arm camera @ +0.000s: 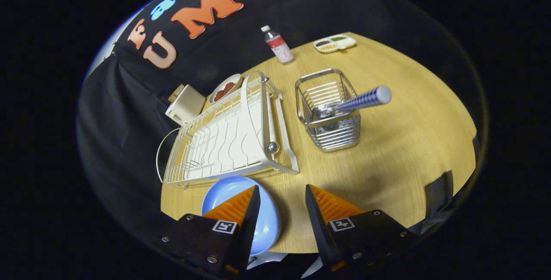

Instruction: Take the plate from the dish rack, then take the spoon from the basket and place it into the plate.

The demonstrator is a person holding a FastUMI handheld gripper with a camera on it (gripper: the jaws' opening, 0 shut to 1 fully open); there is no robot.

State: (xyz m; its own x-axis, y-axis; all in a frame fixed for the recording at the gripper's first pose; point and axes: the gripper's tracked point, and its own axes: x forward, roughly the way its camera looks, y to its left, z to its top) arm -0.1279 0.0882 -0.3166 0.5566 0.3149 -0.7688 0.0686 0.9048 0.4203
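A light blue plate (269, 220) lies flat on the wooden table (387, 155), partly under one of my fingers. Just beyond it stands the white wire dish rack (228, 138), with nothing in its slots. A metal wire basket (329, 114) stands farther ahead, off to the other side, and holds a spoon (361, 100) with a blue-and-white checked handle that leans out over its rim. My gripper (282, 196) is open above the table's near edge, with nothing between its fingers; the plate's rim reaches into the gap.
Behind the rack sit a white box (186, 104) and an oval dish of reddish food (224, 88). A small bottle with a pink label (279, 45) and a divided white tray of snacks (335, 43) stand at the table's far edge.
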